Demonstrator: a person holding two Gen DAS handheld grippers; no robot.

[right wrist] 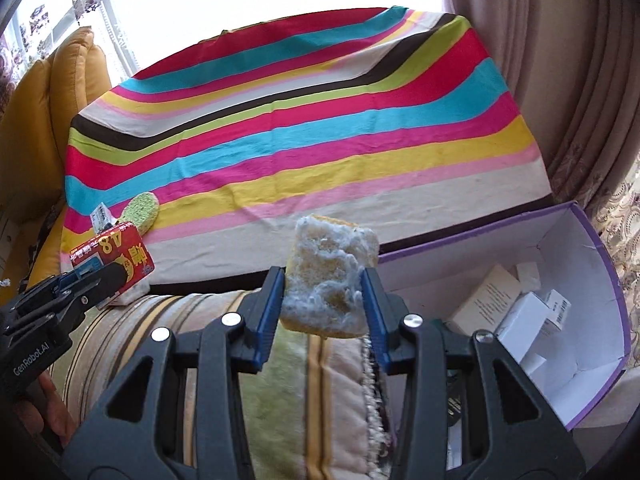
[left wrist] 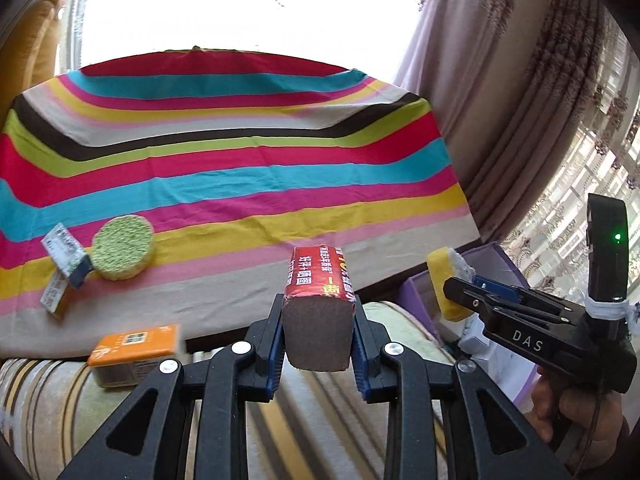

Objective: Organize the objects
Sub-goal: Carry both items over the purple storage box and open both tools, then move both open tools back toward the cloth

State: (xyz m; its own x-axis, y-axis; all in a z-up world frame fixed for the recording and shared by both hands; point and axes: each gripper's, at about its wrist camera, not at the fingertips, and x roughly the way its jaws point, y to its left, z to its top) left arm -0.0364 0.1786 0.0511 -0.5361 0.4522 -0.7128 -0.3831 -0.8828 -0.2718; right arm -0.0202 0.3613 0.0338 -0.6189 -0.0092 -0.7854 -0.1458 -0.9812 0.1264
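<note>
My left gripper (left wrist: 318,306) is shut on a brown block with a red printed wrapper (left wrist: 320,276), held over the gap between the striped cushion and the table. The right wrist view shows that left gripper (right wrist: 100,280) and the red-wrapped block (right wrist: 120,256) at the left edge. My right gripper (right wrist: 322,278) is shut on a yellow sponge with a frayed white face (right wrist: 332,268). In the left wrist view the right gripper (left wrist: 460,292) carries that yellow sponge (left wrist: 440,264) in front of the purple box (left wrist: 492,264), with a hand on its grip.
The purple box (right wrist: 592,264), white inside, holds several white cartons at the right. On the striped tablecloth (left wrist: 240,184) lie a round green sponge (left wrist: 122,248), a small blue-and-white box (left wrist: 66,254) and an orange box (left wrist: 134,350). A striped cushion (right wrist: 320,380) lies below; curtains hang at the right.
</note>
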